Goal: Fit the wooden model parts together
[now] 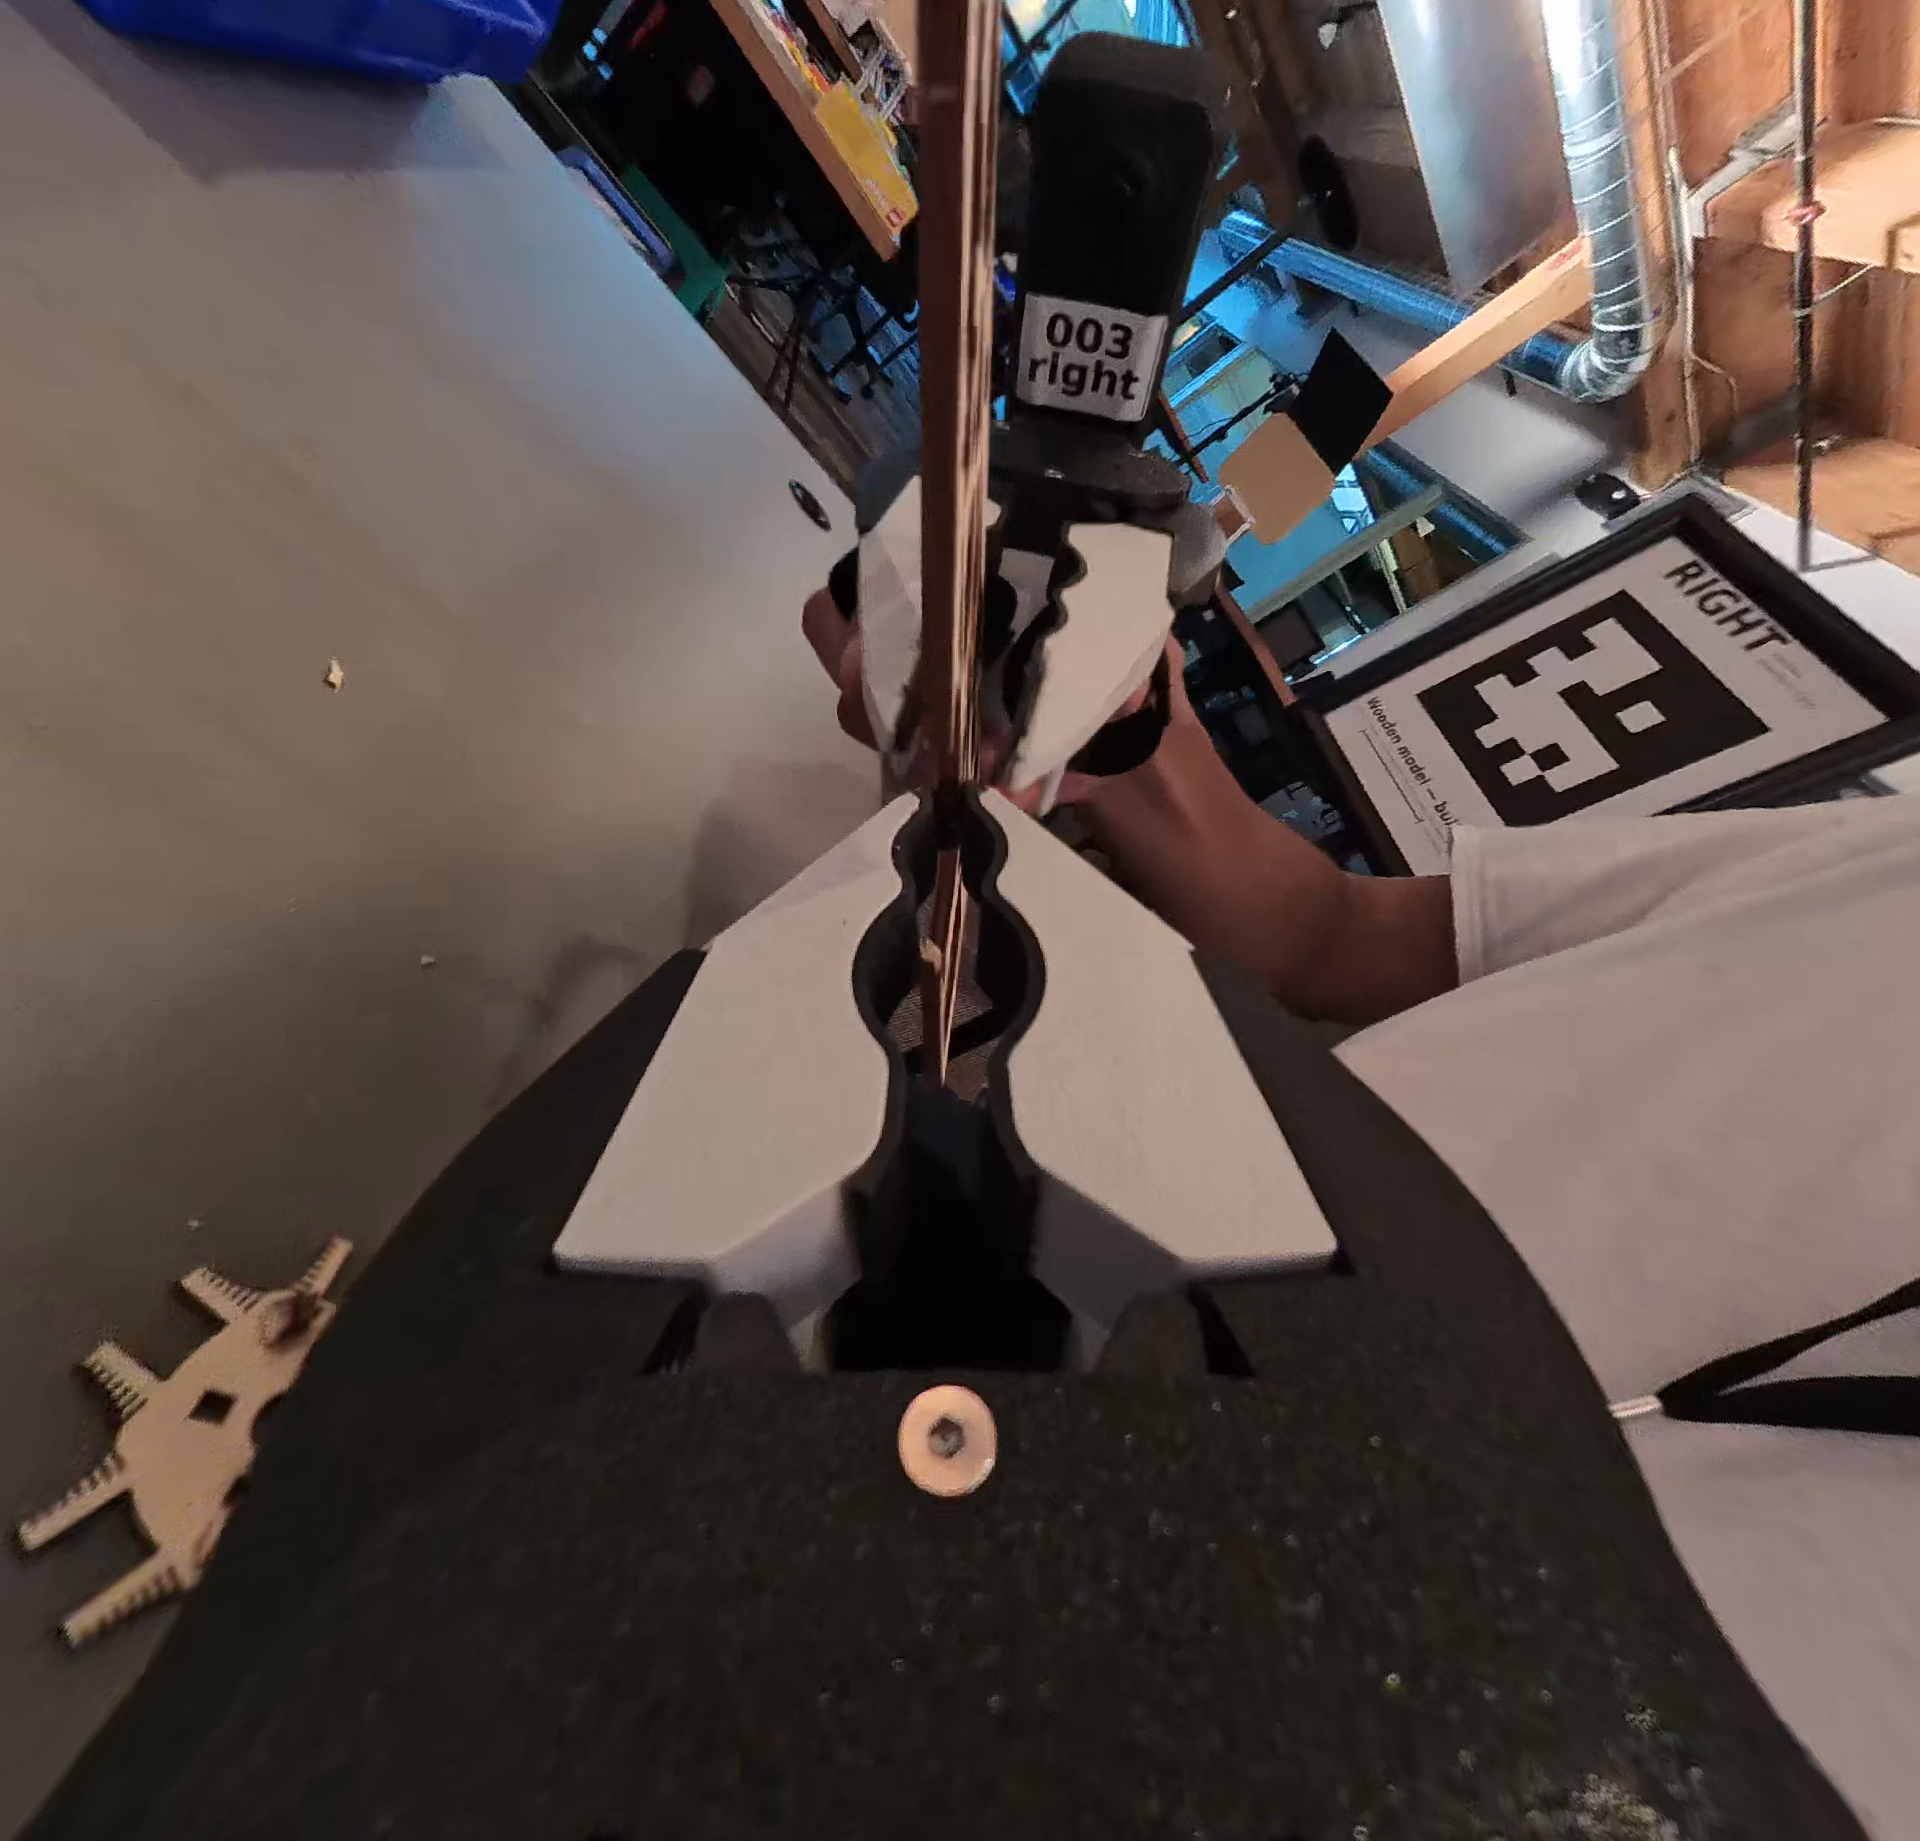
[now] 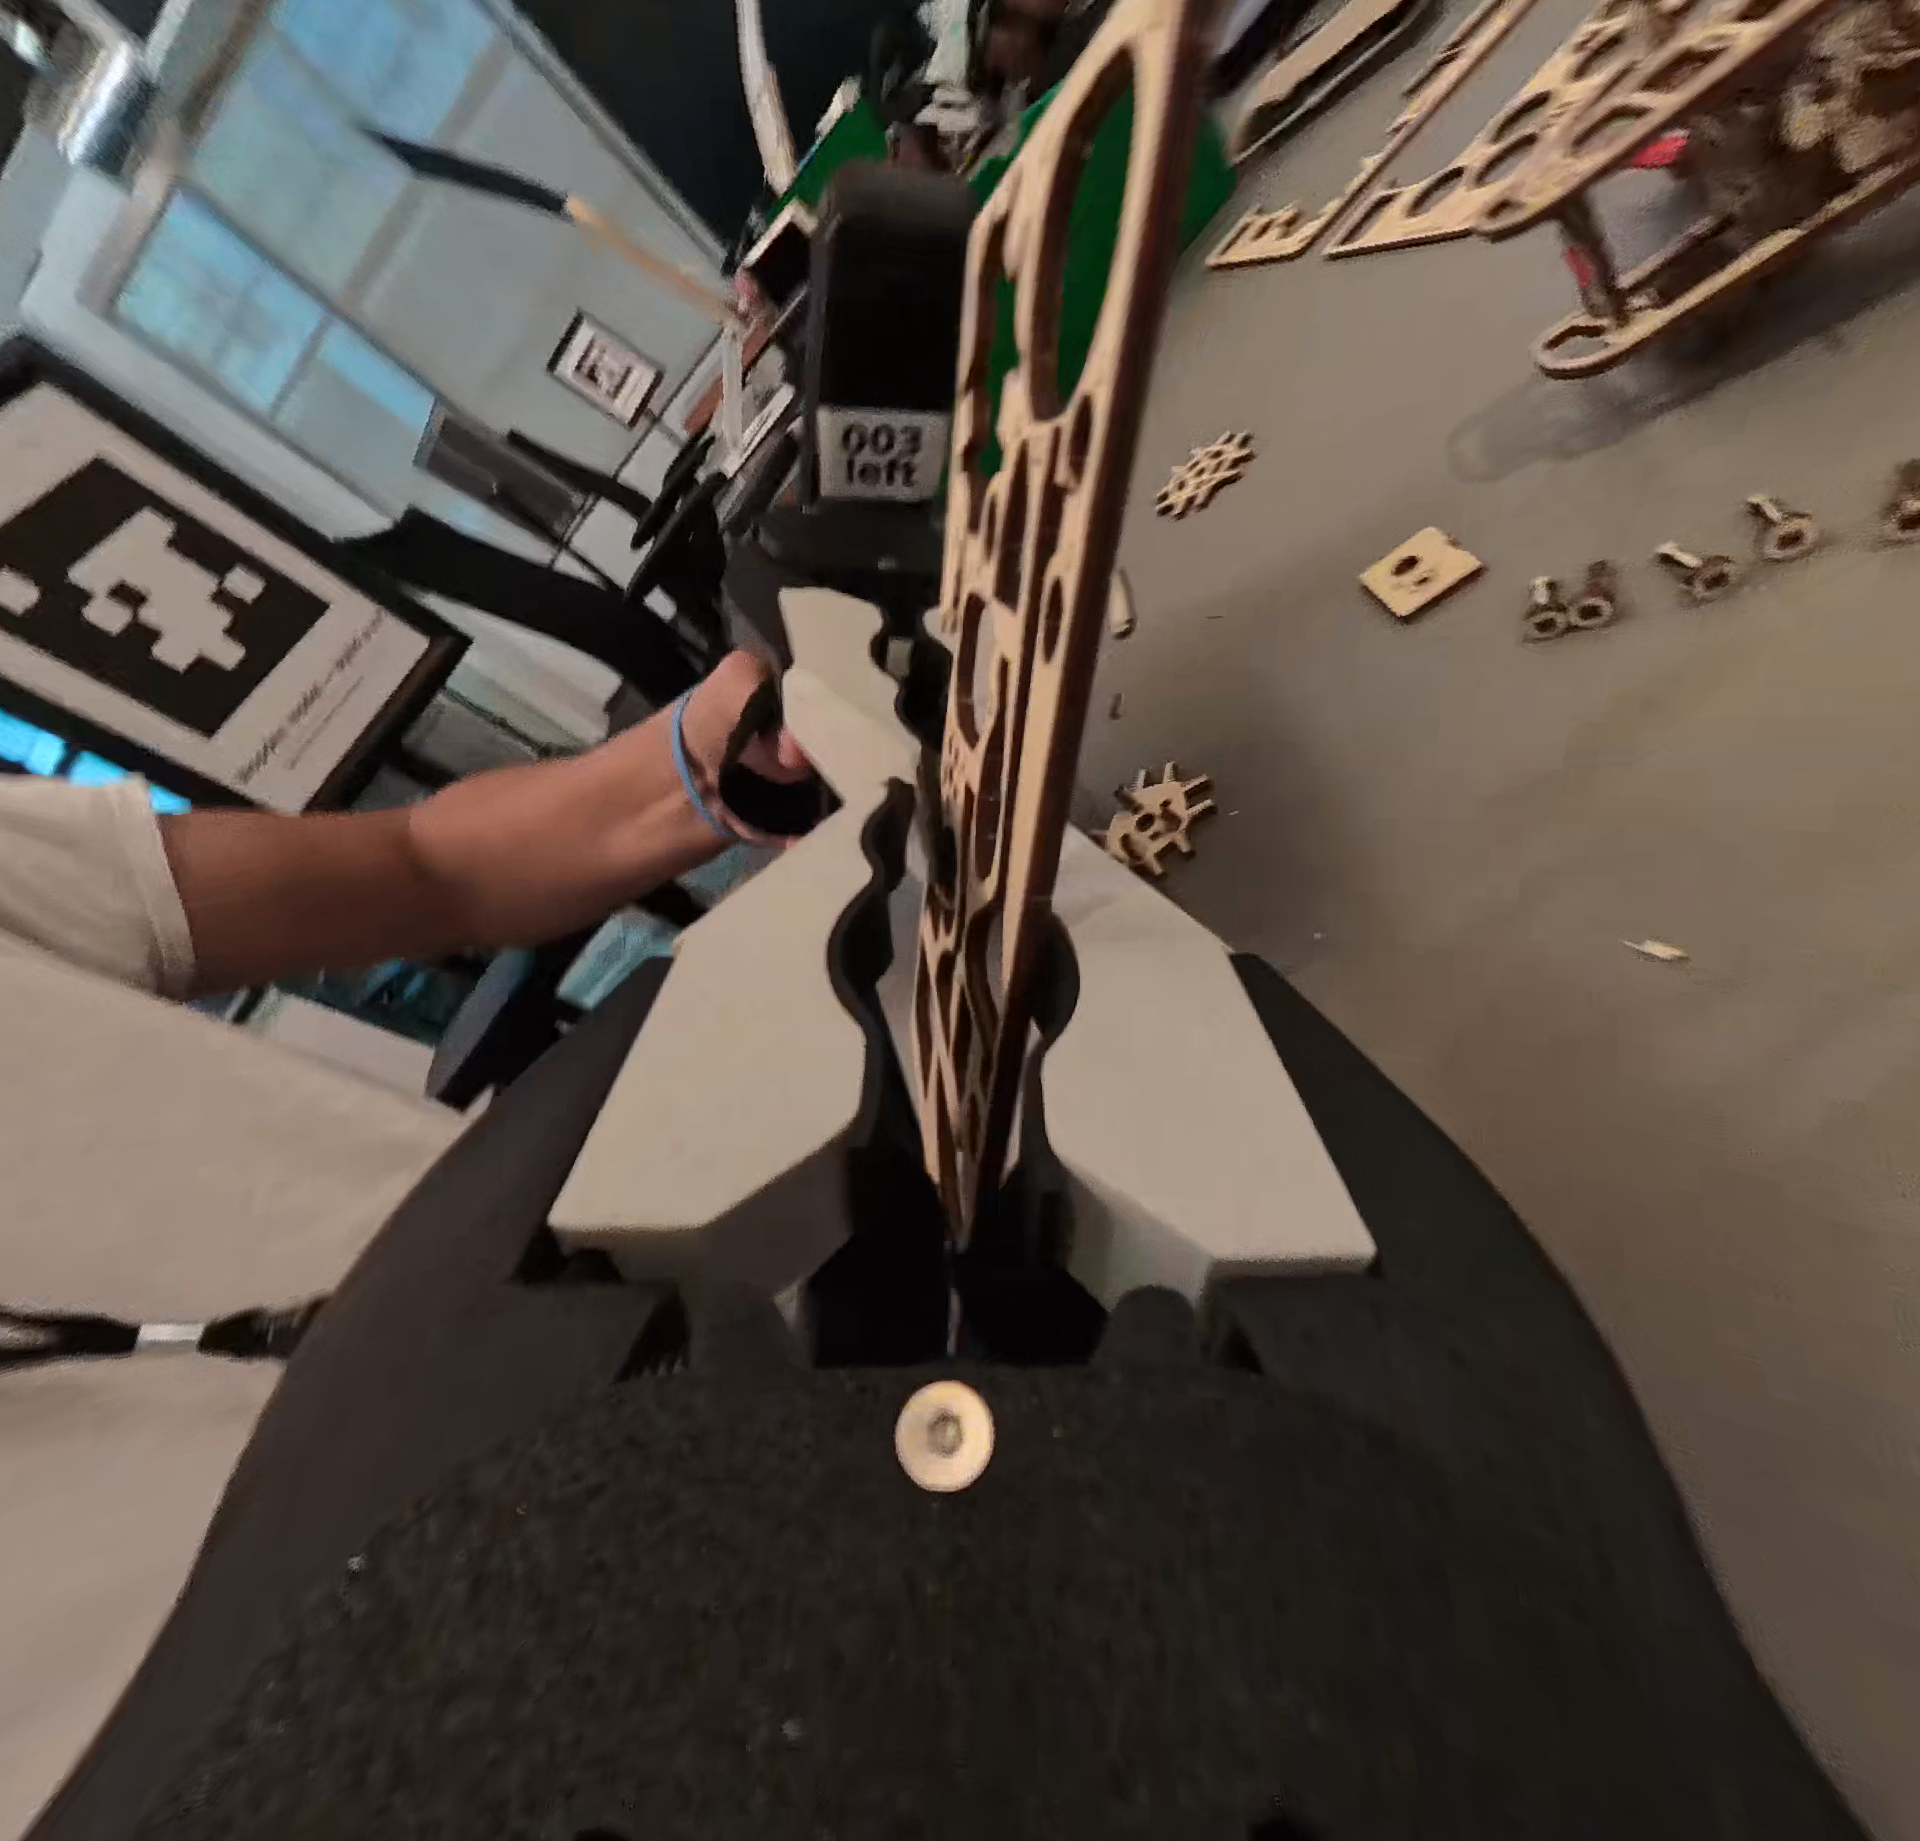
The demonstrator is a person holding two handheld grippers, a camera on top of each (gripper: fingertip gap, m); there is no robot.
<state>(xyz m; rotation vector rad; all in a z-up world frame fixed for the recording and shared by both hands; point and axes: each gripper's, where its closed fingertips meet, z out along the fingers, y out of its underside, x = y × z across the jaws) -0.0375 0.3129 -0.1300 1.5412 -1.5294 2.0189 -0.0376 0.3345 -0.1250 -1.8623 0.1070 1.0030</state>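
- Wooden sheet (image 2: 1023, 565), laser-cut with many cut-outs, is held edge-on between both tools, lifted off the grey table (image 2: 1558, 1064).
- Left gripper (image 1: 948, 825) closed narrow on the sheet's near edge; right gripper (image 2: 935, 856) likewise clamped on it from the opposite side.
- Loose cut parts (image 2: 1158, 820) lie on the table just beside.
- Risk, as I judge: opposed pulls or twist could snap the thin fretwork; shallow edge grip may slip.

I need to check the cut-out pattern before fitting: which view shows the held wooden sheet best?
The right wrist view: the wooden sheet turns its face there, cut-outs visible, though blurred. The left wrist view shows it only edge-on, a thin strip between both grippers.
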